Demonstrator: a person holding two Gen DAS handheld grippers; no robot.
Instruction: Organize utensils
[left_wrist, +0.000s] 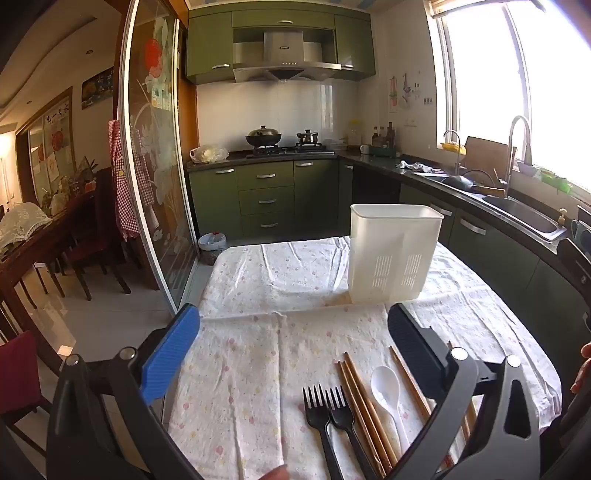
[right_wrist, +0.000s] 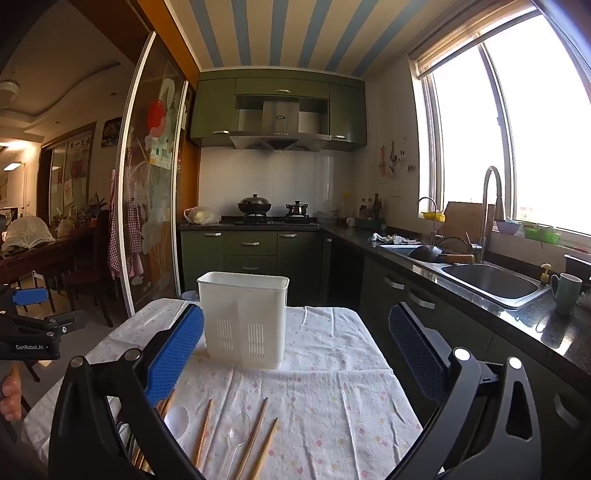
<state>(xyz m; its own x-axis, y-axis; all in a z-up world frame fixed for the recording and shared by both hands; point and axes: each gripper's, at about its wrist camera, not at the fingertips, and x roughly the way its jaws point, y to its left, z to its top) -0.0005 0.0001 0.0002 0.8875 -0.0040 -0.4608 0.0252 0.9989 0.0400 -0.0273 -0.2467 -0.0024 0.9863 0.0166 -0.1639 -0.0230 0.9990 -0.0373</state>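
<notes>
On the cloth (left_wrist: 258, 369) — chopsticks (left_wrist: 364, 402) point toward the holder (left_wrist: 391, 254).

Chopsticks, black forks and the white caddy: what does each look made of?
Chopsticks: probably wood or bamboo, matte brown with faint grain. Black forks: likely plastic, uniform black with a dull sheen and thick moulded tines. White caddy: plastic, slightly translucent white walls with moulded drain slots near the base.
</notes>
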